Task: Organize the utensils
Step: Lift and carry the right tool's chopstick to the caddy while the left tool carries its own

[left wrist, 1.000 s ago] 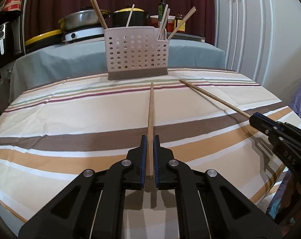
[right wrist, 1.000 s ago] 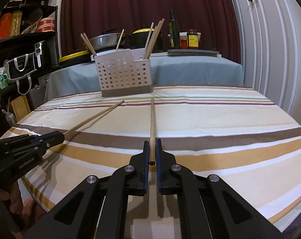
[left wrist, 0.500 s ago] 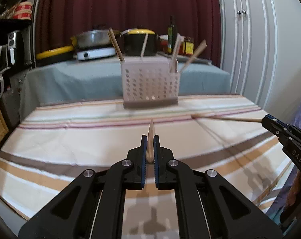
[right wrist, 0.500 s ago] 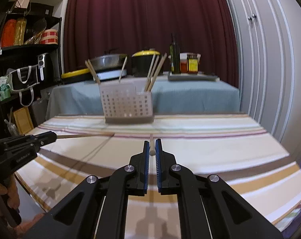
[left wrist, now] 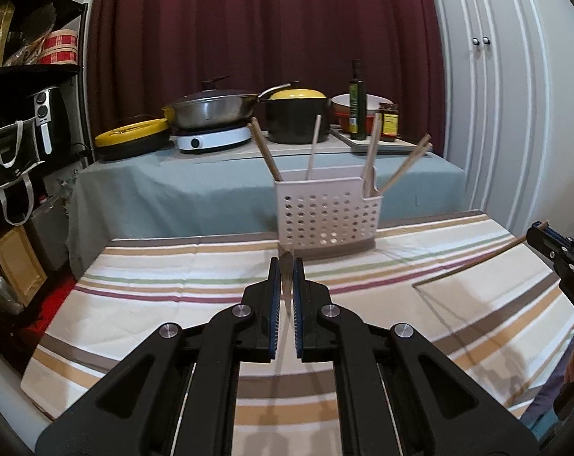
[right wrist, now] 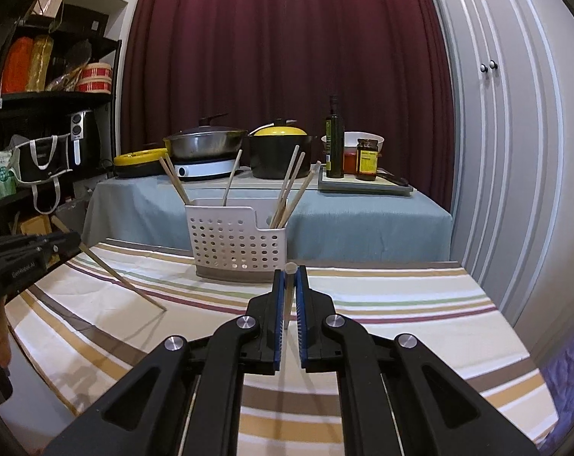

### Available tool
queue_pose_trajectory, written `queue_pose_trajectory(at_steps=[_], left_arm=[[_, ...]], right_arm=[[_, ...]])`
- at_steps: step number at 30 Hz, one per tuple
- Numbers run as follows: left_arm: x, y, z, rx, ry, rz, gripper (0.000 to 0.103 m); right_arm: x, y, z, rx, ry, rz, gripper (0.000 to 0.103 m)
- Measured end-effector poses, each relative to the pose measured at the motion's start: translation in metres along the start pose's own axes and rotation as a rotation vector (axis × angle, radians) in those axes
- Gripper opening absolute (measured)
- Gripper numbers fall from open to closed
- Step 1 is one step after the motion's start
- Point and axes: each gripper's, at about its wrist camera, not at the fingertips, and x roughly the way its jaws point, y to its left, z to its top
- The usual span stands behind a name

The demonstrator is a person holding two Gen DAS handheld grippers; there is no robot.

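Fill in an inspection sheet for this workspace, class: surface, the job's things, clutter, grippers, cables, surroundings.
Surface: striped tablecloth covers the table.
Job's things: white perforated utensil caddy already holds several chopsticks.
Clutter: nothing seen on the cloth.
Grippers: left gripper shut on a chopstick; right gripper shut on another chopstick.
Cables: nothing seen.
Surroundings: rear table with lidded pan, black pot, oil bottle; maroon curtain.
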Motion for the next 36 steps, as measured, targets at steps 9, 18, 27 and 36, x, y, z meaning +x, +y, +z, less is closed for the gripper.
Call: queue_pose_trajectory(at_steps=[9,18,27,36], left_arm=[[0.022,0.01,0.021,-0.002,0.011,0.047,0.007],[0.038,0.015,0.035,-0.009,0.019,0.055,0.007],[0.043,0.016,0.053,-0.014,0.004,0.039,0.007],[0.043,0.012,0.087,0.01,-0.032,0.024,0.007]], right_arm=[[0.021,0.003,0.019,-0.027,0.016,-0.011,0.007],[0.041,0.004,0.04,-0.042,0.011,-0.019,0.007],[0.055,0.005,0.059,-0.043,-0.004,0.004,0.007],[0.057,0.012,0.09,-0.066,-0.051,0.031,0.007]])
